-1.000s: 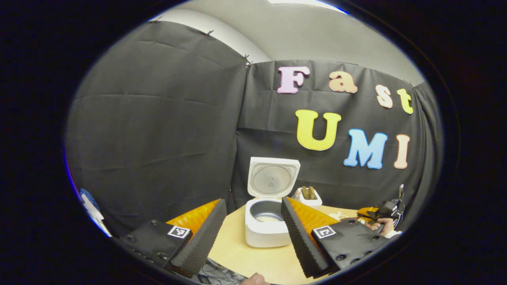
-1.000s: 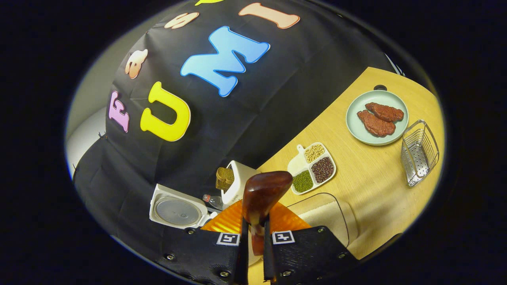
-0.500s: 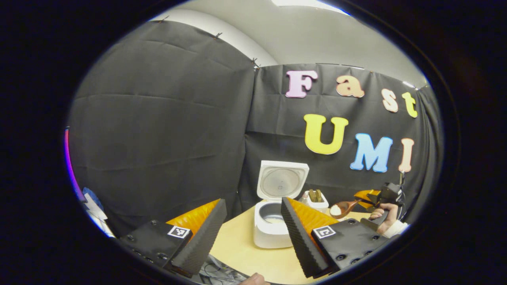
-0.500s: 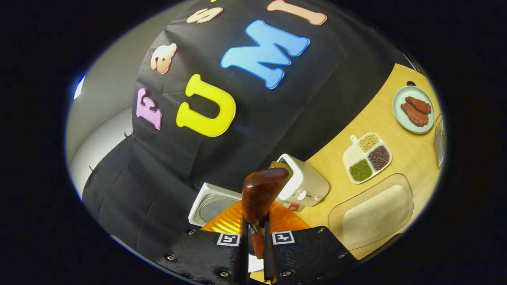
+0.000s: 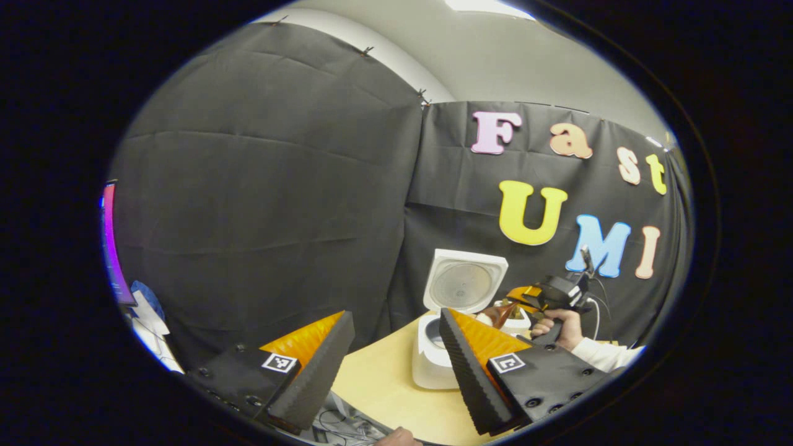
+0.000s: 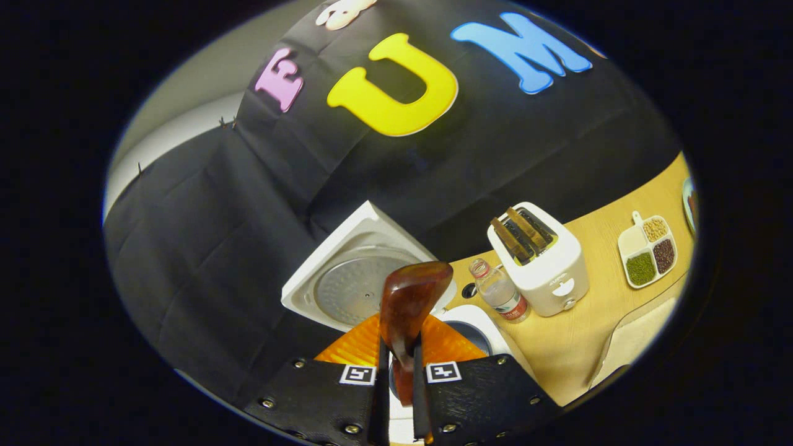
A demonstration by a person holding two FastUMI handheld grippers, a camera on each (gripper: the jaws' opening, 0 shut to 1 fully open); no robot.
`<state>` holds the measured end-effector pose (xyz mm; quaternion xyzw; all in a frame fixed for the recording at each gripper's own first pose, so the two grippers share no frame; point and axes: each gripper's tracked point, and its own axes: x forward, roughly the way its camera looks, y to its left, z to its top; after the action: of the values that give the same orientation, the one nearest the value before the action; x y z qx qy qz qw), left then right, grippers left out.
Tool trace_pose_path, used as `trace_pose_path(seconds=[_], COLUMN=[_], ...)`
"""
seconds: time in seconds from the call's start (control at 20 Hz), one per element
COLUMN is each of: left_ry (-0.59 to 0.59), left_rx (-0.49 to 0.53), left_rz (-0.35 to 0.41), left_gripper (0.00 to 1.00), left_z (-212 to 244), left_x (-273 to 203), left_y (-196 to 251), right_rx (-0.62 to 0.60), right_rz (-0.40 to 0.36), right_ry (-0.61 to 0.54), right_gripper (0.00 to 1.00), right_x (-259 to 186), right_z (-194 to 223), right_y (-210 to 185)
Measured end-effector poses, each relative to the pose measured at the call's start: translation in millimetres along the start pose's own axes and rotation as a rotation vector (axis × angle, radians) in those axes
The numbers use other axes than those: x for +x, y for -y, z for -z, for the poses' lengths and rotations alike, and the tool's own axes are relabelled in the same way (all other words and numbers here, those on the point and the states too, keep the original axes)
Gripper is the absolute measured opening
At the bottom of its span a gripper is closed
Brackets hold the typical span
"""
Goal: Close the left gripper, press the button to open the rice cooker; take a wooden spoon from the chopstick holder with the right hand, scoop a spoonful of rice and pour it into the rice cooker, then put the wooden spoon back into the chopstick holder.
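So one spoon [image 6: 406, 310] is pinched by the right gripper [image 6: 396, 371] over one open cooker [image 6: 365, 279]; left gripper [image 5: 396, 347] is held wide.

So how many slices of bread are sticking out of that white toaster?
2. Both slices stand side by side in the slots of the toaster, one nearer the rice cooker's raised lid, the other just beyond it. Nothing suggests a third hidden inside.
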<state>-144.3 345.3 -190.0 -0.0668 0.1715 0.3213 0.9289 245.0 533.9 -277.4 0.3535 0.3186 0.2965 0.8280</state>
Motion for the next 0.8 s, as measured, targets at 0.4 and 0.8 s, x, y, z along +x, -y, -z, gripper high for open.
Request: trace_pose_path(seconds=[0.4, 0.8], left_ry=[-0.029, -0.014], left_rx=[-0.012, -0.027], left_rz=[-0.061, -0.09], left_gripper=[1.0, 0.95], left_z=[15.8, 9.0], left_x=[2.3, 2.3], left_y=[-38.1, -51.3], right_rx=[-0.382, -0.989], right_rz=[0.068, 0.07], right_ry=[-0.046, -0.003], right_gripper=[0.15, 0.15], right_x=[48.6, 44.1], right_z=[43.9, 48.4], right_y=[-0.8, -8.9])
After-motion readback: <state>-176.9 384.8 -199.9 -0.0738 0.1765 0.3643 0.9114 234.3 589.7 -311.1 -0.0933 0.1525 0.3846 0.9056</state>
